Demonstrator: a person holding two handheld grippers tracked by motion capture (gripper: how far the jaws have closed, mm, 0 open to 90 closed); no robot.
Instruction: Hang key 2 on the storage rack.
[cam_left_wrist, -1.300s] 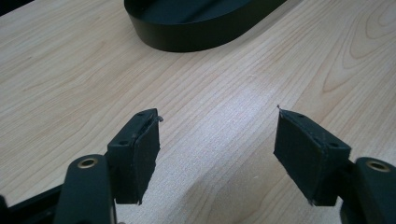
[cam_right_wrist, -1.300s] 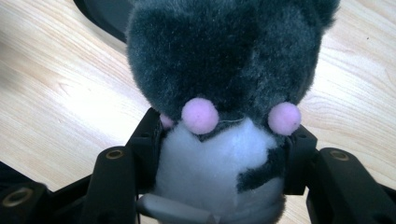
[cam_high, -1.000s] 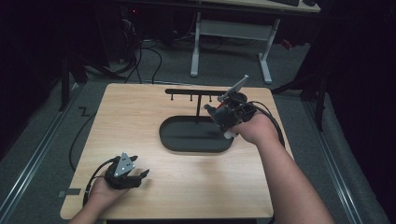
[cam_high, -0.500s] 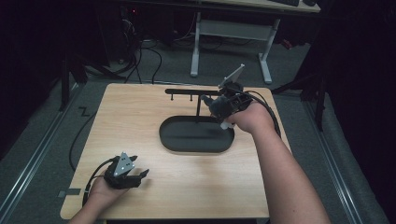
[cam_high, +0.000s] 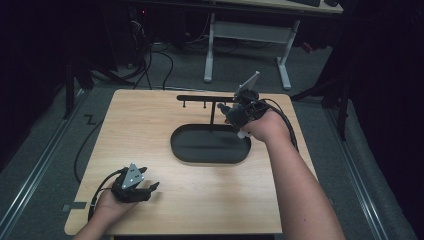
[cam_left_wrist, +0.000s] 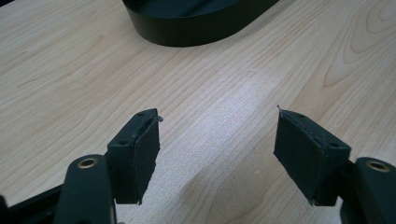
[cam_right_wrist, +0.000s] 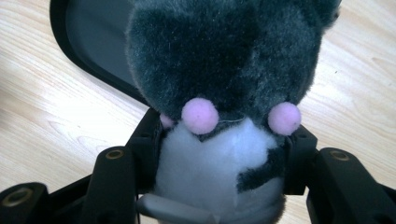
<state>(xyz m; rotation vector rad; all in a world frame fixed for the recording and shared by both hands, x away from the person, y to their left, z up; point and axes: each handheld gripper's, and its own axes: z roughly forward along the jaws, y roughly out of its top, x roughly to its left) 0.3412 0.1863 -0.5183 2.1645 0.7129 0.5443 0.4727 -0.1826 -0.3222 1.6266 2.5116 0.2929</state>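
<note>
A grey and white plush toy (cam_right_wrist: 224, 56) with pink pom-poms sits between the jaws of my right gripper (cam_right_wrist: 219, 140), whose pads press on its white belly from both sides. In the high view this right gripper (cam_high: 234, 116) hovers over the far right end of a black oval tray (cam_high: 210, 155), close to a black bar with hooks (cam_high: 200, 98) on a thin post. My left gripper (cam_high: 146, 189) rests low near the table's front left corner. Its jaws stand wide apart over bare wood in the left gripper view (cam_left_wrist: 217, 140), with nothing between them.
The tray's near wall (cam_left_wrist: 196, 30) lies ahead of the left gripper. The light wooden table (cam_high: 145, 130) has edges on all sides, with dark floor, cables and a white desk frame (cam_high: 245, 30) beyond the far edge.
The right hand with the plush toy has drifted slightly toward the far side, nearer the hook bar. The left hand has stayed put.
</note>
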